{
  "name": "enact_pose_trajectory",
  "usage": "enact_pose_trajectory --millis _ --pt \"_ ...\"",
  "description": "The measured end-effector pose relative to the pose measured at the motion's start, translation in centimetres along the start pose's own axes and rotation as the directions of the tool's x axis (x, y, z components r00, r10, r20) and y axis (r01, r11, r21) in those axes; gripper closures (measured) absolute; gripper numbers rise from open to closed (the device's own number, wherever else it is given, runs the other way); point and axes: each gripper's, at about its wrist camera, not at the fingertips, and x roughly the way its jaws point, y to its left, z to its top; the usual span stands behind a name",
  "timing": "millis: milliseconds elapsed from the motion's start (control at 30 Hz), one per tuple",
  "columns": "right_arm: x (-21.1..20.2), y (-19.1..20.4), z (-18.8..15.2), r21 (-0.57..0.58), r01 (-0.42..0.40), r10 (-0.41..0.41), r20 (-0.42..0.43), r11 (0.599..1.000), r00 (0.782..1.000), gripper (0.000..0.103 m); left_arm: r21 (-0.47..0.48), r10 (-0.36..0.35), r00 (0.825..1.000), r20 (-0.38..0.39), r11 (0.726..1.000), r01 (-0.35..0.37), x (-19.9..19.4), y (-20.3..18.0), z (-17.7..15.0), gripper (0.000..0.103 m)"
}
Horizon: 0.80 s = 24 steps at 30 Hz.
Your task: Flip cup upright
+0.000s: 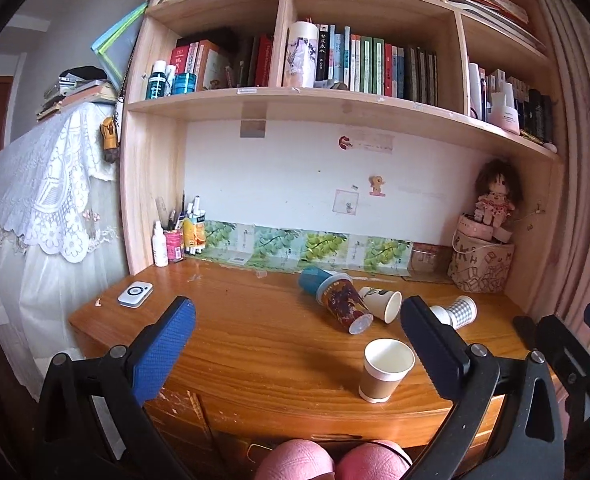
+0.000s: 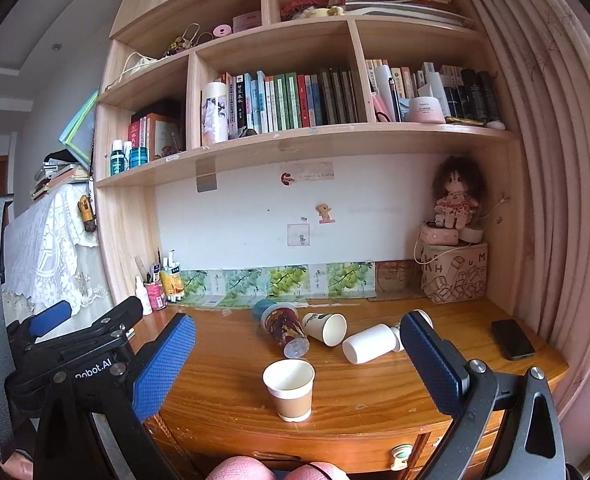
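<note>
A brown-sleeved paper cup (image 1: 386,369) stands upright near the desk's front edge; it also shows in the right wrist view (image 2: 289,388). Behind it several cups lie on their sides: a dark patterned plastic cup (image 1: 343,305) (image 2: 285,332), a white paper cup with a leaf print (image 1: 382,303) (image 2: 325,328), a teal cup (image 1: 314,278) and a white cup (image 2: 369,343) with a checkered one (image 1: 461,312). My left gripper (image 1: 295,344) is open and empty, in front of the desk. My right gripper (image 2: 295,356) is open and empty, the upright cup between its fingers' lines.
The wooden desk (image 1: 255,344) sits under a bookshelf. A white device (image 1: 135,294) lies at its left, pen holders and a bottle (image 1: 175,240) at the back left, a basket with a doll (image 1: 481,264) at the back right, a black phone (image 2: 513,339) at the right.
</note>
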Motion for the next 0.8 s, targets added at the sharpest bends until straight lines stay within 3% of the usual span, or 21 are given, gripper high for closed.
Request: enact_pose_trajectory --millis 333,800 --pt "-0.9 -1.5 -0.9 0.078 0.037 -0.039 0.024 0.996 0.999 0.000 0.000 0.036 0.998 -0.052 0.999 -0.036 0.7 -0.8 -0.5 0.000" --pt "-0.9 -1.6 -0.8 0.091 -0.007 0.004 0.024 0.996 1.000 0.000 0.014 0.043 0.998 -0.053 0.999 -0.042 0.2 -1.3 -0.7 0.000"
